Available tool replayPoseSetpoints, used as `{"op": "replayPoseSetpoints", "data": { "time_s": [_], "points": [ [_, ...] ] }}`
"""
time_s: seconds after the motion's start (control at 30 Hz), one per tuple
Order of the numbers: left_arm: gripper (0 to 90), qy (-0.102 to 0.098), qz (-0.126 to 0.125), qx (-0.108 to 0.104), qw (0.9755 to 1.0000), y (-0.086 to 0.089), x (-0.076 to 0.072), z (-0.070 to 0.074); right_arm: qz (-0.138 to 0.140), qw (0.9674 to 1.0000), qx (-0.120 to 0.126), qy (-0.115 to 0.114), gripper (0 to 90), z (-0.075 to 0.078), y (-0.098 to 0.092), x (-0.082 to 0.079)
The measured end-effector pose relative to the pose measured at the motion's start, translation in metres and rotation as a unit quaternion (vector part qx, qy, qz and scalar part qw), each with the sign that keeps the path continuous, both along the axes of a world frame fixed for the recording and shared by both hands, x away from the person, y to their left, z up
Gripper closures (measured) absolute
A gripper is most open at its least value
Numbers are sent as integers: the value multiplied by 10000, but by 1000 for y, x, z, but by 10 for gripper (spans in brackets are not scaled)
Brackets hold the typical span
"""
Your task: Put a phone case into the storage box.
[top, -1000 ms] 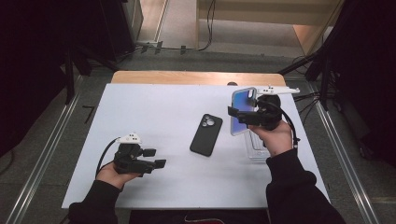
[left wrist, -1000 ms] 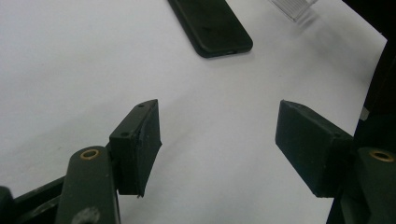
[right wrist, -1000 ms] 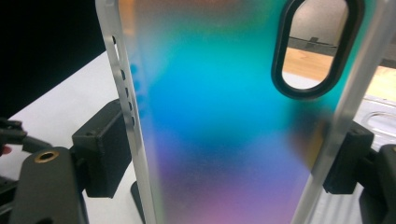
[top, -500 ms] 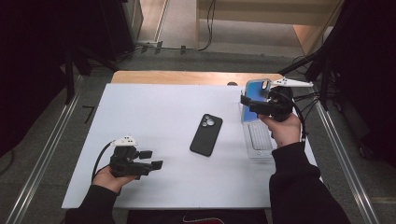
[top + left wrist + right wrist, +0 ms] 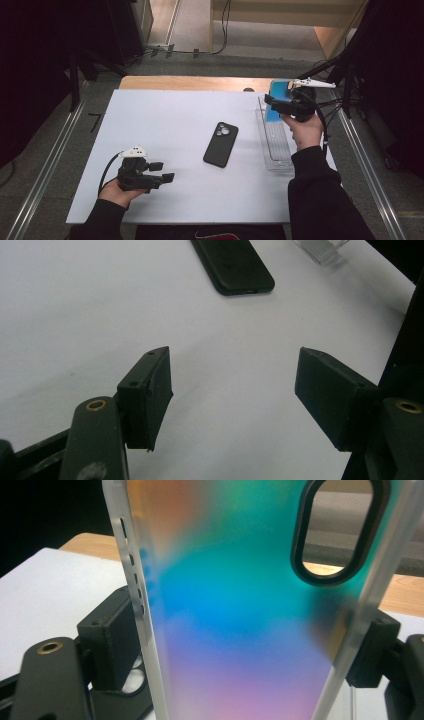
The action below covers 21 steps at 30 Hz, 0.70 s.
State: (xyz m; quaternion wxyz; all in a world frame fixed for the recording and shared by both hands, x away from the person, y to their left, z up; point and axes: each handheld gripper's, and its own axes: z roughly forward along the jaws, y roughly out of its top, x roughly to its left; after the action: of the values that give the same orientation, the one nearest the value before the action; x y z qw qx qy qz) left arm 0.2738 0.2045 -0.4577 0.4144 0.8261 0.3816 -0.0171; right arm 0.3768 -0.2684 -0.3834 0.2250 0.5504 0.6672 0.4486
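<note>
A white table (image 5: 165, 120) is carrying a black phone (image 5: 221, 144) lying face down near its middle, and a clear tray (image 5: 276, 145) is sitting along its right side.

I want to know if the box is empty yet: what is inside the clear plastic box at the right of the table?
The clear plastic box looks empty along its near, visible length. Its far end is hidden behind the right gripper and the iridescent translucent phone case it holds.

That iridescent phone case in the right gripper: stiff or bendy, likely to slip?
The phone case looks thin and open-backed, so probably light and somewhat flexible. The right gripper squeezes its frosted side edges, so it may bow. Those smooth rims look slippery; it could twist out.
</note>
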Motion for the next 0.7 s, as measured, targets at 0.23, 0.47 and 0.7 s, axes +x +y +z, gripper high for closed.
{"op": "replayPoseSetpoints", "data": {
  "time_s": [0.23,0.47,0.7],
  "points": [
    [312,31,61,-50,10000,2,2,-1,-175,9998,-9,121,168,-9,-5,24],
    [312,68,41,-34,10000,2,3,-3,-343,9992,-51,178,168,-12,-10,45],
    [312,71,33,-41,10000,2,3,-3,-465,9986,-8,240,168,-6,-12,64]
  ]
}}
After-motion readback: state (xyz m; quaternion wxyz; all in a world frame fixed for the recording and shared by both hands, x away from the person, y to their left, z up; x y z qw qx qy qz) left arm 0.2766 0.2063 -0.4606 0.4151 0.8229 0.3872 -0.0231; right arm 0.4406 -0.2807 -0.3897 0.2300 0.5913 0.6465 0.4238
